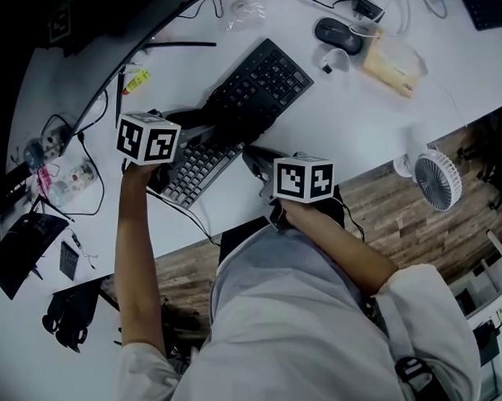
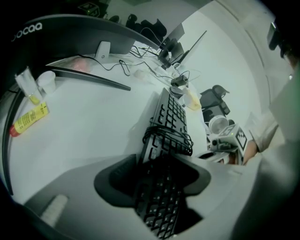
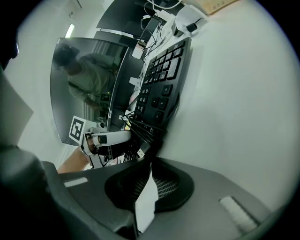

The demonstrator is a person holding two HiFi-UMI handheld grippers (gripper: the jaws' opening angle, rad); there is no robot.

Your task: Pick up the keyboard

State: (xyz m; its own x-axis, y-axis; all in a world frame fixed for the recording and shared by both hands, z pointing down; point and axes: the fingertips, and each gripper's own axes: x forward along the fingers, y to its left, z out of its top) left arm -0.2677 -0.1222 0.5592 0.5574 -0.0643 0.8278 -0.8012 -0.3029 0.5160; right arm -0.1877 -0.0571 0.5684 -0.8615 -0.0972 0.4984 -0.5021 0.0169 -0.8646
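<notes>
Jaws of the left tool (image 2: 159, 187) are closed on the near end of the black keyboard (image 2: 171, 117), with rows of keys showing between them. Just beside it, the right tool (image 3: 147, 187) is drawn almost together, pinching a thin pale edge at the keyboard's near corner. A cable (image 2: 168, 136) is wound around the keyboard just past both tools. The keyboard runs slantwise away over the white desk (image 1: 336, 124). Farther off lie a mouse (image 1: 337, 34) and a small fan (image 1: 437, 179).
</notes>
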